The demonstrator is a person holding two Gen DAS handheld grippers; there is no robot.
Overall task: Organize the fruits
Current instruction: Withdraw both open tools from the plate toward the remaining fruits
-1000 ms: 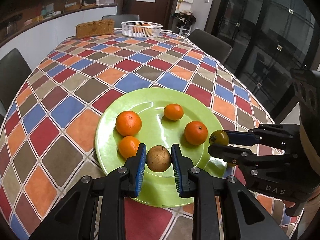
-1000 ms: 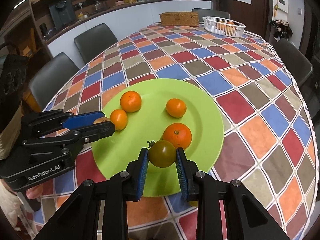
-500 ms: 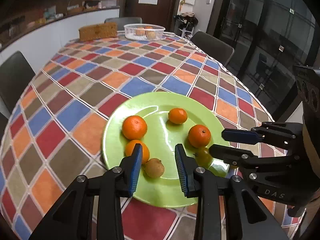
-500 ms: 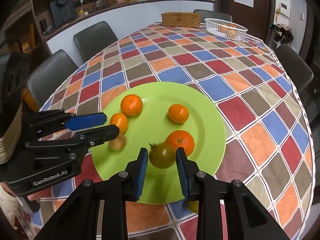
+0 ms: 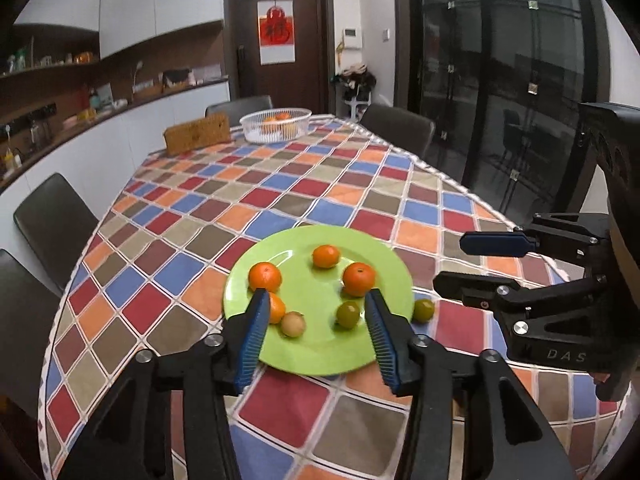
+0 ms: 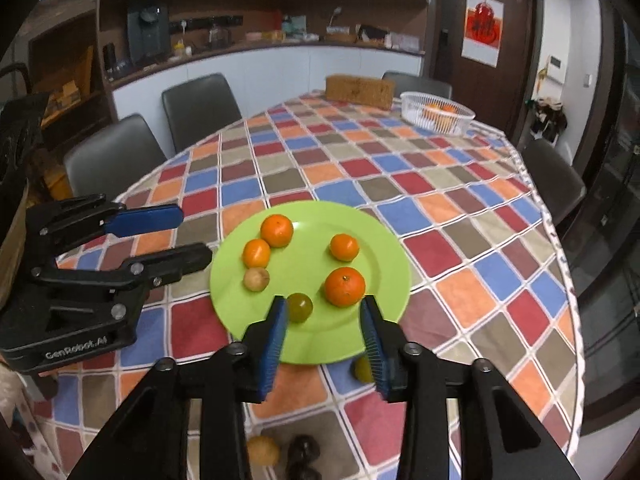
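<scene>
Hovering both claws released, left claw [image 5: 314, 334] and right claw [image 6: 323, 338], we count six fruits on the green plate [image 6: 384, 240]; green fruit [image 5: 423, 309] at its 3 o'clock rim remains on the tabletop [image 5: 280, 184].

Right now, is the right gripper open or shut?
Open: the right gripper holds nothing; its blue pads stand wide apart above the green plate.
</scene>
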